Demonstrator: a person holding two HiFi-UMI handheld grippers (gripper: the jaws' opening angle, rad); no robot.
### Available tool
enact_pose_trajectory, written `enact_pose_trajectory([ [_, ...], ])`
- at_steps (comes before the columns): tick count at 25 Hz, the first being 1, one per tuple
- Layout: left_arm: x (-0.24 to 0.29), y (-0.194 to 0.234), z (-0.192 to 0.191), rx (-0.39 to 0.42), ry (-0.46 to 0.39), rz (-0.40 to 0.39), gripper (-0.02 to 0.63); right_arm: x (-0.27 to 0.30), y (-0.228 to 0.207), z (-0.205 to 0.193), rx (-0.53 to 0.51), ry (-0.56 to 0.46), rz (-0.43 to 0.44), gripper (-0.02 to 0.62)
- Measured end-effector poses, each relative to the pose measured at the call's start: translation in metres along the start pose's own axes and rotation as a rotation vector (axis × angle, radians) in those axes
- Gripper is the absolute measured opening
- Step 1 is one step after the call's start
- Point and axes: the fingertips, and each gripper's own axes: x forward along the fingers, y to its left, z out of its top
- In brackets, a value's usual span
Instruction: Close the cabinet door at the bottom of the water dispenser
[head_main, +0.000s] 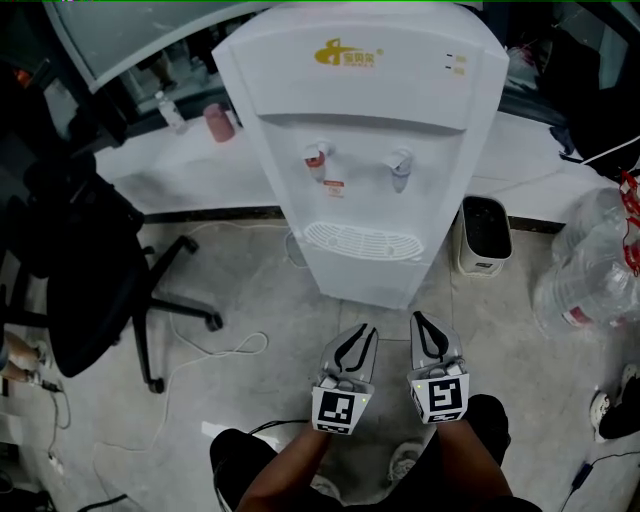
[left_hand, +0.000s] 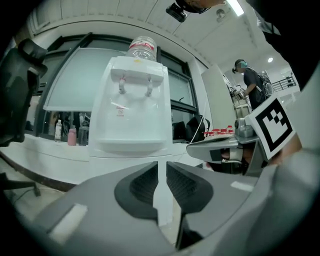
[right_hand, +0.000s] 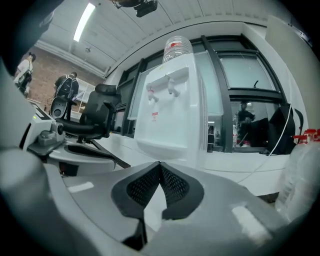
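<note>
Nearest, the left tool (head_main: 366, 330) has its jaws a narrow slit apart, with nothing between them. The right tool (head_main: 420, 320), just right of it, is closed tip to tip and empty. Just beyond them the water dispenser (head_main: 360, 150) stands on the floor (head_main: 250, 300). Whether its bottom cabinet door is closed cannot be made out.

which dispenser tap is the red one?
The tap on the left in the head view, with a red lever; the other tap, to its right, is grey.

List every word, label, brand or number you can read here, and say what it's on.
Nothing reads clearly.
Gold logo on the water dispenser: characters too blurred.
Small label on its front: too small.
Red label on the bottle: too blurred.
</note>
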Motion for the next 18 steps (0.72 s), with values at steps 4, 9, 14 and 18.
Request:
enact_pose_trajectory([
  [4, -0.016, 0.007, 0.006, -0.011, 0.000, 0.025, 0.017, 0.003, 0.012, 0.003, 0.000, -0.003, 0.023, 0.002],
  [9, -0.024, 0.021, 0.018, -0.022, -0.033, 0.056, 0.017, 0.005, 0.025, 0.019, 0.031, -0.031, 0.081, 0.002],
  [14, -0.033, 0.030, 0.054, -0.041, -0.020, 0.084, 0.017, -0.006, 0.033, 0.053, 0.056, -0.005, 0.116, 0.002],
  [18, -0.048, 0.036, 0.123, -0.093, 0.022, 0.082, 0.017, -0.018, 0.032, 0.118, 0.121, 0.047, 0.132, 0.002],
])
